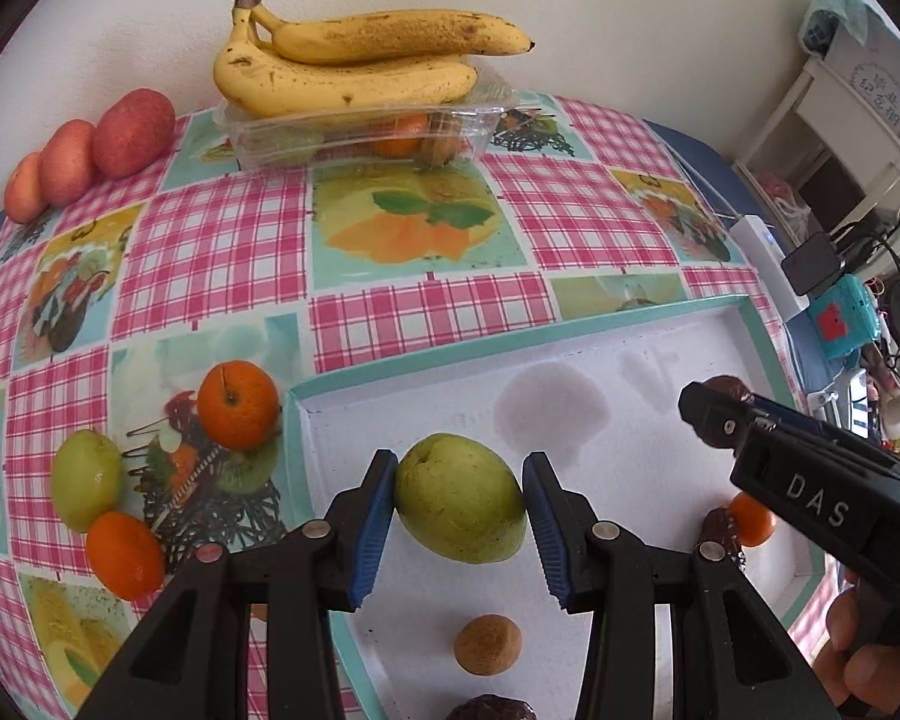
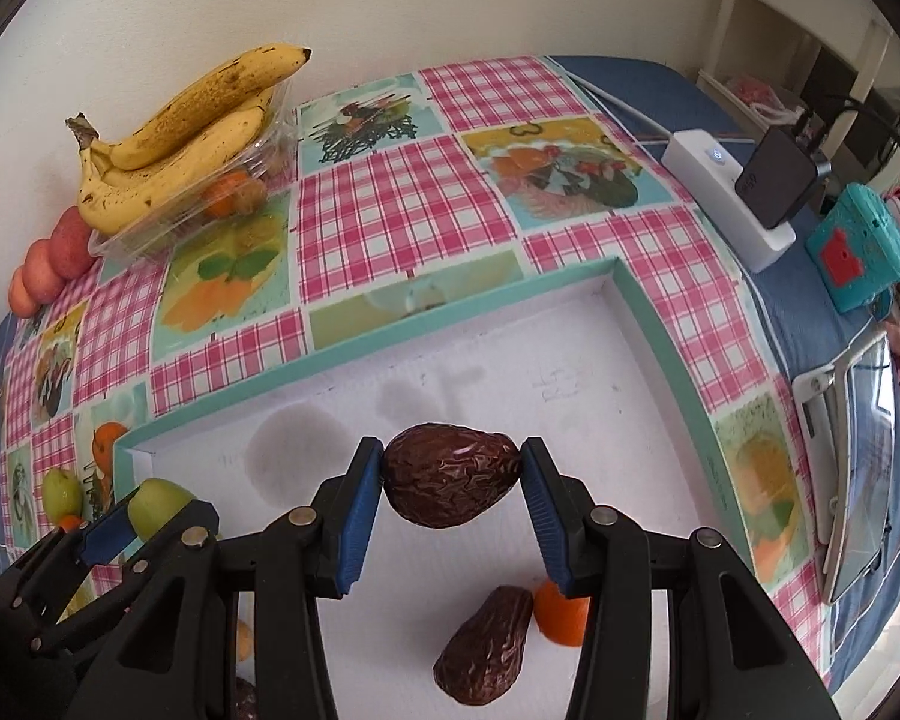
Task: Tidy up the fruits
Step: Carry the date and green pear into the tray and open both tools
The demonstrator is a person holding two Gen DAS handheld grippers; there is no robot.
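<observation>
In the left wrist view my left gripper (image 1: 461, 468) is shut on a green pear (image 1: 459, 510) over the left part of a white tray with a teal rim (image 1: 510, 343). In the right wrist view my right gripper (image 2: 452, 451) is shut on a dark brown wrinkled avocado (image 2: 450, 483), held above the tray floor (image 2: 510, 372). Below it in the tray lie a second dark avocado (image 2: 486, 648) and an orange (image 2: 561, 615). A small brown round fruit (image 1: 487, 643) also lies in the tray. Two oranges (image 1: 238, 413) and a green fruit (image 1: 86, 479) rest on the cloth left of the tray.
At the back wall, bananas (image 1: 354, 63) lie on a clear plastic box (image 1: 360, 135) that holds more fruit. Red apples (image 1: 132, 132) line the back left. A white power strip (image 2: 726, 204), a charger and a teal gadget (image 2: 858, 246) sit beyond the table's right edge.
</observation>
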